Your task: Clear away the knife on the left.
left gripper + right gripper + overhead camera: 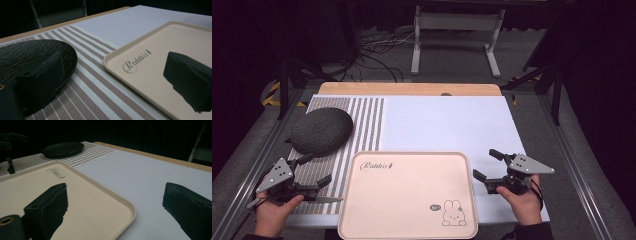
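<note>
A beige tray (412,192) printed with "Rabbit" and a bunny drawing lies at the table's near edge, with nothing on it. A dark round plate (321,131) rests on a striped placemat (368,125) at the left. My left gripper (316,170) hovers open over the placemat, between the plate and the tray's left rim. In the left gripper view the plate (30,55) sits behind the left jaw and the tray (155,47) behind the right one. My right gripper (486,164) is open beside the tray's far right corner (125,206), with nothing between its jaws.
A white mat (447,122) covers the middle and right of the table. A wooden table edge (412,89) runs along the back. Beyond it stand a white metal frame (457,25) and floor cables (377,55). Metal rails (569,165) border both sides.
</note>
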Demonstrator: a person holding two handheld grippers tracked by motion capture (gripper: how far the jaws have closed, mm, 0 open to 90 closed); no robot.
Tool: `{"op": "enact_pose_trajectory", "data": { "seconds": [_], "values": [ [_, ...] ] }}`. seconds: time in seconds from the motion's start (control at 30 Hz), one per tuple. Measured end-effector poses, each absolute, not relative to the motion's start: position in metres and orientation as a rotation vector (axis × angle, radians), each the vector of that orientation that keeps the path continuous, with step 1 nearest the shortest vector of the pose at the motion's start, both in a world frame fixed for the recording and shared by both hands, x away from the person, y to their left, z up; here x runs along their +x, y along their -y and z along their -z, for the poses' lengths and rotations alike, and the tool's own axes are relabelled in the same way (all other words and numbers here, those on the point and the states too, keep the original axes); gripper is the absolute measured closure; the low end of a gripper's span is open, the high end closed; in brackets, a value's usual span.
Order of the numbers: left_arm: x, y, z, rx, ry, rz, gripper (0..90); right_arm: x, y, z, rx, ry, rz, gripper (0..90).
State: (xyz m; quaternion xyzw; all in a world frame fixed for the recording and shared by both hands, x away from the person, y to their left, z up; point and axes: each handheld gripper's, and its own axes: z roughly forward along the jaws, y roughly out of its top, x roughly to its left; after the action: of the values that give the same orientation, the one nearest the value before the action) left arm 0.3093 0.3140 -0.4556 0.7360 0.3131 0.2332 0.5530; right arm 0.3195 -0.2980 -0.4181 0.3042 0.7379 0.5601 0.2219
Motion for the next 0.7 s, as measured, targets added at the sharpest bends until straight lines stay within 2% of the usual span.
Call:
{"op": "enact_pose_trajectory", "data": {
  "seconds": [0.4, 0.53, 0.7],
  "values": [
    [0.311, -0.313, 0.455, 1.720, -0.750, -0.485, 3.6, 0.322, 0.301, 0.423, 0.867, -2.037, -1.545, 6.9],
    [0.312, -0.312, 0.453, 1.699, -0.752, -0.416, 3.7, 0.322, 0.301, 0.423, 0.868, -2.035, -1.544, 6.9],
    [0.312, -0.311, 0.444, 1.712, -0.731, -0.416, 3.1, 0.322, 0.303, 0.423, 0.875, -2.022, -1.525, 6.6]
  ]
}}
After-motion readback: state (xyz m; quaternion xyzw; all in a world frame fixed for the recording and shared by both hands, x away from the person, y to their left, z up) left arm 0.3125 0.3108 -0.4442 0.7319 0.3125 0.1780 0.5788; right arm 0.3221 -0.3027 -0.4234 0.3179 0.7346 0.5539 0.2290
